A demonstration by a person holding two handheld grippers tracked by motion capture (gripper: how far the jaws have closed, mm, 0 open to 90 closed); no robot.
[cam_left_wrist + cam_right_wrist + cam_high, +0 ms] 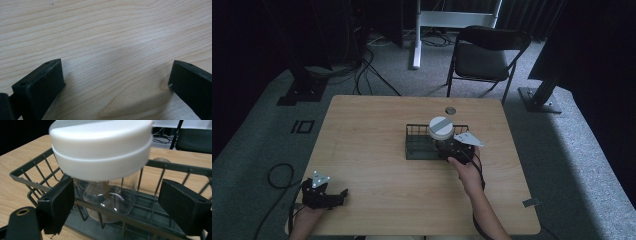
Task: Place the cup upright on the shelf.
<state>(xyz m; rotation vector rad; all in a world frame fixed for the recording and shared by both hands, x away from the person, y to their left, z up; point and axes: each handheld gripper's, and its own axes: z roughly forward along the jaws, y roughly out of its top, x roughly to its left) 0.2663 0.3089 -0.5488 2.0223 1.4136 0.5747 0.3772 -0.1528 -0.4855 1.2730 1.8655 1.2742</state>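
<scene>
A clear jar [440,131] with a wide white lid [100,147] stands inside a dark wire basket [414,150] near the middle of the wooden table [372,140]. My right gripper [452,148] sits at the basket's near right side. In the right gripper view this gripper [117,195] is open, its jaws set wide on either side of the jar's glass body [107,200], just outside the basket's near wall [32,182]. My left gripper [339,196] rests at the table's front left corner. It is open over bare wood [116,82].
A round grommet [450,110] is set into the table behind the basket. A black folding chair [484,55] stands beyond the far edge. Cables [279,175] lie on the carpet at the left. A small clip [532,202] sits at the table's right front edge.
</scene>
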